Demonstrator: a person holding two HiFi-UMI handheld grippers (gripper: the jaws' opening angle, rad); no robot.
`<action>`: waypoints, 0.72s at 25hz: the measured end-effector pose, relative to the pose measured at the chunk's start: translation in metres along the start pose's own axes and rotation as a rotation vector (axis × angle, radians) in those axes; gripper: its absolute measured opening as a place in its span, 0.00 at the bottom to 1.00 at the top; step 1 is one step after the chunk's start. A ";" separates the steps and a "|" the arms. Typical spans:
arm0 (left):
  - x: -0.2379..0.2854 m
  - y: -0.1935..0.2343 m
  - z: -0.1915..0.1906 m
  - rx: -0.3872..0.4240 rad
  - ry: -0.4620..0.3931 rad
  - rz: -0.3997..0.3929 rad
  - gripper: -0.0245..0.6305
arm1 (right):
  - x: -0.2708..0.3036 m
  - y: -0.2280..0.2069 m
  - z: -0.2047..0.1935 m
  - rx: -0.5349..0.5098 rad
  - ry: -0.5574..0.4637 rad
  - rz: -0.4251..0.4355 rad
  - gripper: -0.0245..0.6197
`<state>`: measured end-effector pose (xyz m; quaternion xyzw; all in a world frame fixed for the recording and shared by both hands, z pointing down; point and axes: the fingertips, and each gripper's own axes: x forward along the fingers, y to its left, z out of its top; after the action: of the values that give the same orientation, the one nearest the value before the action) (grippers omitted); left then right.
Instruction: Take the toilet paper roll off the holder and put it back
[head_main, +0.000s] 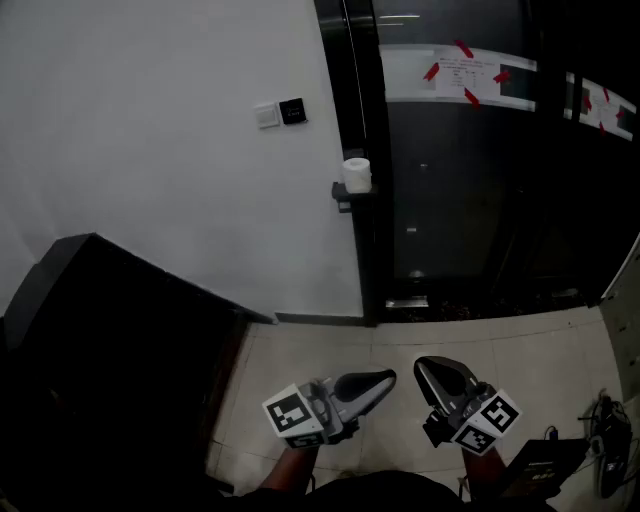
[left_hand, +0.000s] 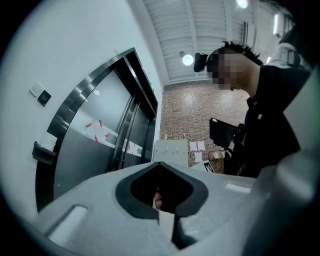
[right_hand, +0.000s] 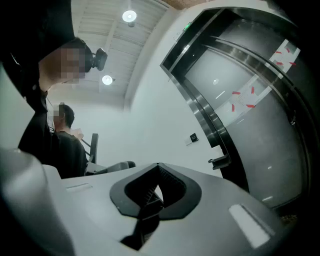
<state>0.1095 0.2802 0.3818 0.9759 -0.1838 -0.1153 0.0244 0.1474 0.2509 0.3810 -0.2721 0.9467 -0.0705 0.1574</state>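
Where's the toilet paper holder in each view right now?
Head view: holder upper centre, on the dark door frame.
Left gripper view: holder at far left, mid-height.
Right gripper view: holder right of centre.
Shared landmark: black wall switch on the white wall nearby.

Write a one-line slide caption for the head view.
Toilet paper roll on its holder; left hand-held gripper and right hand-held gripper, both shut, low in frame.

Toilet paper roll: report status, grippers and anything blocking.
Left gripper shut, empty. Right gripper shut, empty. Toilet paper roll upright on holder, untouched, well ahead of both. Nothing seen in the way.
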 end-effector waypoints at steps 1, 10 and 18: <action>0.003 0.000 -0.002 0.005 0.003 0.002 0.03 | -0.002 -0.002 0.000 0.004 -0.001 0.000 0.04; 0.030 -0.009 0.002 0.023 -0.014 0.023 0.03 | -0.022 -0.031 0.003 0.069 -0.030 0.009 0.04; 0.031 0.023 -0.004 0.017 0.011 0.076 0.03 | -0.003 -0.052 -0.007 0.106 -0.012 0.036 0.04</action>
<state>0.1300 0.2476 0.3808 0.9690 -0.2216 -0.1075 0.0214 0.1729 0.2090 0.4002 -0.2465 0.9455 -0.1161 0.1784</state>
